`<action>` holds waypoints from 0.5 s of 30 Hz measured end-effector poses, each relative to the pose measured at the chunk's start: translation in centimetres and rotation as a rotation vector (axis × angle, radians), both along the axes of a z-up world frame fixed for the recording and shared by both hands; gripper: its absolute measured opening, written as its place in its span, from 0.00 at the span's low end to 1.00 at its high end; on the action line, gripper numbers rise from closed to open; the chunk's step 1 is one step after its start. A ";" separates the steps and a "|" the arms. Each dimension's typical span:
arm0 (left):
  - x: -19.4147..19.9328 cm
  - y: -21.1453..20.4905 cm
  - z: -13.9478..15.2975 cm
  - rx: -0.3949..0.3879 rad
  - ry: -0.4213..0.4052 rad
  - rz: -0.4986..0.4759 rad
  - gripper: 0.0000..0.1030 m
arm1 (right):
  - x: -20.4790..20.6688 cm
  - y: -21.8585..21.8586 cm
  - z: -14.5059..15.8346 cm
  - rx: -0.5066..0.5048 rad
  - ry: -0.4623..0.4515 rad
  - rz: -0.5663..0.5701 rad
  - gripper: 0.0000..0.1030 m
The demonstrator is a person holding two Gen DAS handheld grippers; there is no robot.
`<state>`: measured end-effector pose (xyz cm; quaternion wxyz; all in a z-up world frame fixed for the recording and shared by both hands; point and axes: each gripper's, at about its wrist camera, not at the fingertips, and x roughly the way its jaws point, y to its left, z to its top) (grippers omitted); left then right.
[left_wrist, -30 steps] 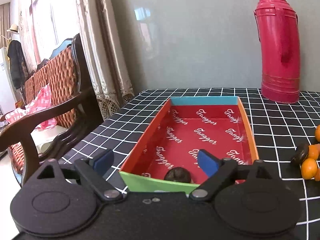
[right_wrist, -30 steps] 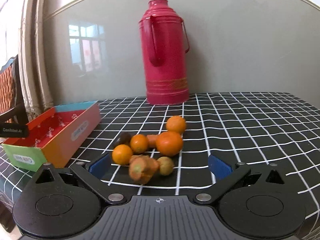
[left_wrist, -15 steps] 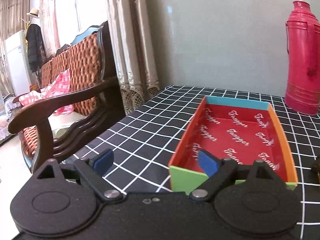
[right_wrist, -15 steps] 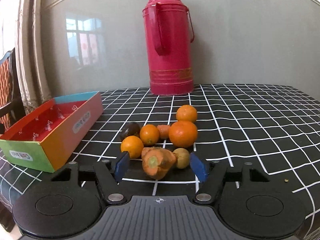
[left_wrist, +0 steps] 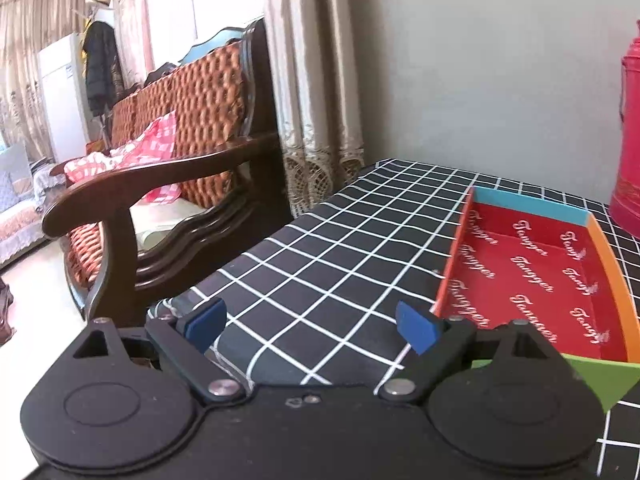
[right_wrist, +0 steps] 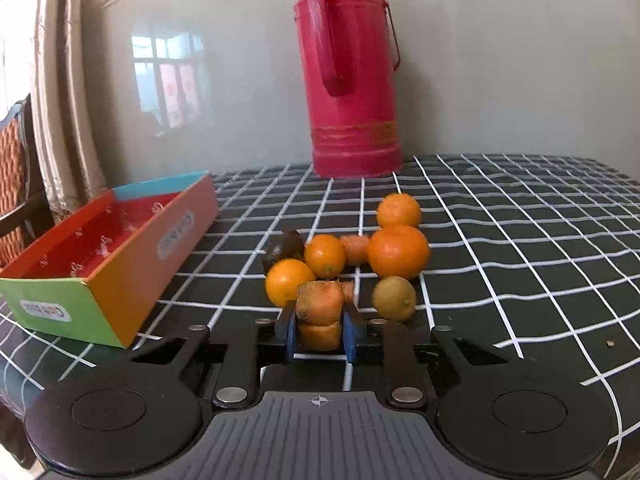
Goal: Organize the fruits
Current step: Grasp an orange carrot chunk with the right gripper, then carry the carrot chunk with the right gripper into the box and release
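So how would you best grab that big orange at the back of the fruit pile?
Grip the big orange across its widest middle, coming down from above. It is round, and a carrot piece and a greenish fruit crowd its left and front, while its top and right side look clear. That is a judgement.

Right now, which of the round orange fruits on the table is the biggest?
The large orange at the right of the pile, just in front of the farthest one; the two on the left are clearly smaller.

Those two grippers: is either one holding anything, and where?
The right gripper clamps the stubby orange carrot by its sides, near its cut end. The left gripper holds nothing.
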<state>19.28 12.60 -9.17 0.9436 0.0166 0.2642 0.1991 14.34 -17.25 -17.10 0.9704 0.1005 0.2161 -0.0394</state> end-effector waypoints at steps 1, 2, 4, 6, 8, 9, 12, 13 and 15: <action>-0.1 0.4 0.0 -0.007 0.002 0.007 0.83 | -0.2 0.2 0.2 0.005 -0.017 0.011 0.23; -0.1 0.7 0.0 -0.015 0.004 0.014 0.83 | -0.4 0.5 0.6 0.007 -0.038 0.032 0.23; -0.2 1.5 0.0 -0.035 0.010 0.029 0.83 | -0.7 1.4 1.3 0.006 -0.080 0.082 0.23; -0.4 2.3 0.0 -0.041 0.014 0.047 0.83 | -0.9 2.6 2.1 0.000 -0.118 0.141 0.23; -0.6 2.8 0.0 -0.044 0.017 0.060 0.83 | -0.6 4.0 2.8 0.005 -0.137 0.203 0.23; -0.7 3.1 -0.1 -0.046 0.019 0.066 0.83 | -0.4 4.7 3.2 0.009 -0.146 0.232 0.23; -1.1 3.9 -0.1 -0.045 0.021 0.083 0.83 | 0.6 7.0 4.1 0.001 -0.164 0.307 0.23; -1.2 4.2 -0.1 -0.044 0.021 0.088 0.83 | 0.9 7.7 4.3 -0.005 -0.163 0.327 0.23; -1.5 4.6 -0.1 -0.042 0.022 0.097 0.83 | 1.8 9.0 4.3 -0.023 -0.149 0.356 0.23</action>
